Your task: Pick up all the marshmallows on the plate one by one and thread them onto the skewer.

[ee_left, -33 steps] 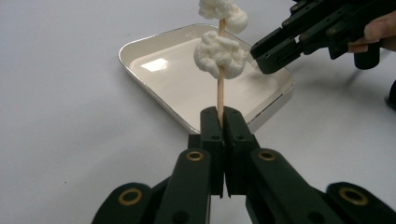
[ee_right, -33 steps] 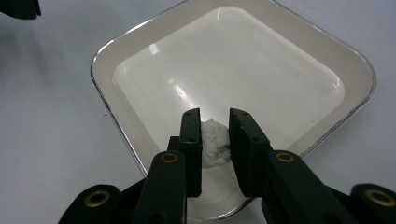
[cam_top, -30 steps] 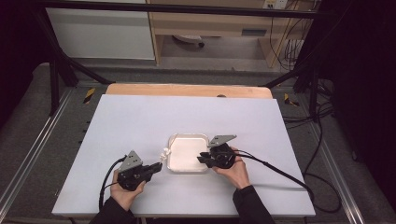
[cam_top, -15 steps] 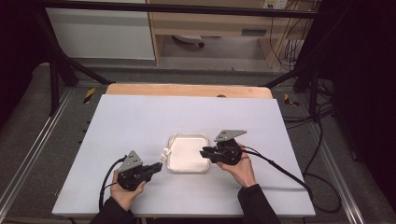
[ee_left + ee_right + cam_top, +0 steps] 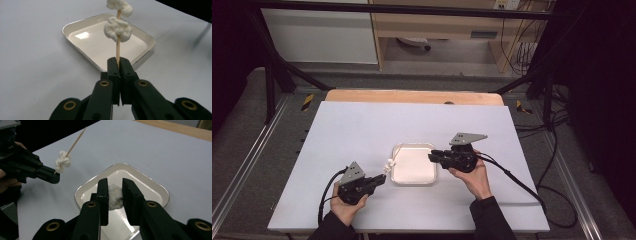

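Left gripper (image 5: pixel 118 65) clamped on wooden skewer (image 5: pixel 117 48), two marshmallows (image 5: pixel 118 29) already threaded, beside white tray (image 5: pixel 414 176). Right gripper (image 5: pixel 115 187) pinches another marshmallow (image 5: pixel 114 197) above tray. Marshmallow looks soft, light, squashy: hold sides gently. Skewer thin, likely snappable; grip near base.

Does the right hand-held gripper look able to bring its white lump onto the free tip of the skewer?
Probably yes: the skewer tip points up bare, with open air between it and the right hand-held gripper holding the white lump over the tray.
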`<control>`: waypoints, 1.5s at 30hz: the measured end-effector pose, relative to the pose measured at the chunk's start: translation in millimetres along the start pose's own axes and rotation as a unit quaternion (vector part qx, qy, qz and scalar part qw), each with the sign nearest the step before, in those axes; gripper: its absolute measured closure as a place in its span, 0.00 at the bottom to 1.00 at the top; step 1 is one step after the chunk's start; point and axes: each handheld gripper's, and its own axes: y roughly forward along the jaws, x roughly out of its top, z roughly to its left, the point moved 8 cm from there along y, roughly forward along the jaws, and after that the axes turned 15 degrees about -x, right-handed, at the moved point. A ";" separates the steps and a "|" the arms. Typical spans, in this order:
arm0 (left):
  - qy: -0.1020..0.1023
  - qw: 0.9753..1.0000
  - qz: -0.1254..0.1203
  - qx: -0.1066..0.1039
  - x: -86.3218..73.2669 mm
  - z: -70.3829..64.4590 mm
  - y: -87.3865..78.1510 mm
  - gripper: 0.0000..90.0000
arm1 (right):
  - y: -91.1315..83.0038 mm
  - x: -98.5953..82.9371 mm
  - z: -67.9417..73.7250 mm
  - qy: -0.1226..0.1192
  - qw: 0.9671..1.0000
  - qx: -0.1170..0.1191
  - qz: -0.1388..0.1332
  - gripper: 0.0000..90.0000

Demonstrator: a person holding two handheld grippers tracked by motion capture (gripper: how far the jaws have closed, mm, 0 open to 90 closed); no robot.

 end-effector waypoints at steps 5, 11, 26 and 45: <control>0.001 1.000 0.000 0.000 0.1 -0.5 -0.2 0.98 | -4.7 9.7 0.0 0.011 1.000 0.003 -0.015 0.85; 0.000 1.000 -0.001 -0.001 0.2 -0.9 0.1 0.98 | -6.6 20.1 1.4 0.023 0.999 0.010 -0.028 0.85; 0.004 1.000 -0.003 -0.002 1.5 -2.6 -1.0 0.98 | -1.7 46.8 11.2 0.047 0.997 0.033 -0.053 0.86; 0.008 1.000 -0.003 -0.004 2.0 -3.6 -0.5 0.98 | 14.6 69.6 21.8 0.070 0.994 0.056 -0.064 0.86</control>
